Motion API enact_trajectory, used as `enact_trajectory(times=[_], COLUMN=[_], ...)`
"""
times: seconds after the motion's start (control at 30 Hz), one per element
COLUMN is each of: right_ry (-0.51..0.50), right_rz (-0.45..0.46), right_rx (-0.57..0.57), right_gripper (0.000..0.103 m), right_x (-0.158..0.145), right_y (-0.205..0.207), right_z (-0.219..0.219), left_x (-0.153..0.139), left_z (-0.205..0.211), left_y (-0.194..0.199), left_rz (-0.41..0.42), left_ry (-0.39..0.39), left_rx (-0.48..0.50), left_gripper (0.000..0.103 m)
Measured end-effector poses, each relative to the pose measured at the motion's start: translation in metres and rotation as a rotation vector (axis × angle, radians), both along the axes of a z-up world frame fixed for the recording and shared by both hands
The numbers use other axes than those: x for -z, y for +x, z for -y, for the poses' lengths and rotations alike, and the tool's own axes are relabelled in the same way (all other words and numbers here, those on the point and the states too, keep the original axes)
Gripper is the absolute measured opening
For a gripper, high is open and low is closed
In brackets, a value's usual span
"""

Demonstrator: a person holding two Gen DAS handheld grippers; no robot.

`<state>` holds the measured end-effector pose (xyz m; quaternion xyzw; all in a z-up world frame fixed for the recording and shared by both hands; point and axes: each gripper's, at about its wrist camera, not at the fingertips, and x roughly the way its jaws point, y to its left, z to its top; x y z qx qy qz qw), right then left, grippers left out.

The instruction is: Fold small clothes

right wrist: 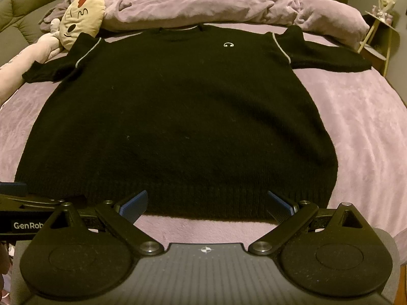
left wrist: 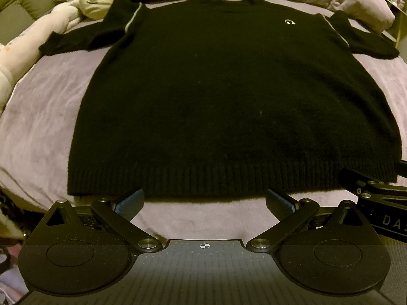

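Observation:
A black knitted short-sleeved sweater (left wrist: 229, 96) (right wrist: 183, 117) lies flat, front up, on a lilac bed cover, sleeves spread, ribbed hem nearest me. It has a small white logo on the chest and pale piping at the shoulders. My left gripper (left wrist: 204, 200) is open just short of the hem, left of its middle, holding nothing. My right gripper (right wrist: 207, 204) is open at the hem towards its right end, with its fingertips (right wrist: 278, 204) over the hem's edge and nothing between them. Each gripper shows at the other view's edge.
A cream cat-face plush (right wrist: 81, 23) and a pale pink soft toy (left wrist: 45, 33) lie by the sweater's left sleeve. A rumpled lilac duvet (right wrist: 229, 7) is heaped beyond the collar. A small side table (right wrist: 381, 33) stands at the far right. Bare bed cover (right wrist: 368, 132) flanks the sweater.

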<state>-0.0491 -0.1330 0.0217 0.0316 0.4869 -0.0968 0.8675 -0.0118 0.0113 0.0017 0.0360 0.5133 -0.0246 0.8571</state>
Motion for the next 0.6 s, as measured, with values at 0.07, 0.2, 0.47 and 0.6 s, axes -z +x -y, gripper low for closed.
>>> enact_trajectory(times=[0.07,0.2,0.47,0.6], right_ry=[0.0,-0.003,-0.004,-0.002], right_rz=[0.0,-0.001,-0.001,-0.001], right_rx=[0.0,-0.002,-0.003,-0.003], right_gripper=[0.099,0.099,0.099,0.099], right_x=[-0.0001,-0.0005,-0.0005,-0.0001], right_y=[-0.0001,0.0003,0.0006,0.0009], right_z=[-0.0005,-0.001,-0.0015,-0.0015], left_x=[-0.0003,-0.0001,0.0002,0.0002], left_z=[-0.0002,-0.0002,-0.0007,-0.0014], left_y=[0.0006,0.0011,0.0015,0.002], left_rz=[-0.001,-0.003,-0.005,-0.008], left_ry=[-0.001,-0.002,-0.003,-0.004], left_rx=[-0.002,-0.004,-0.004,-0.006], left_gripper=[0.103,0.103,0.103,0.103])
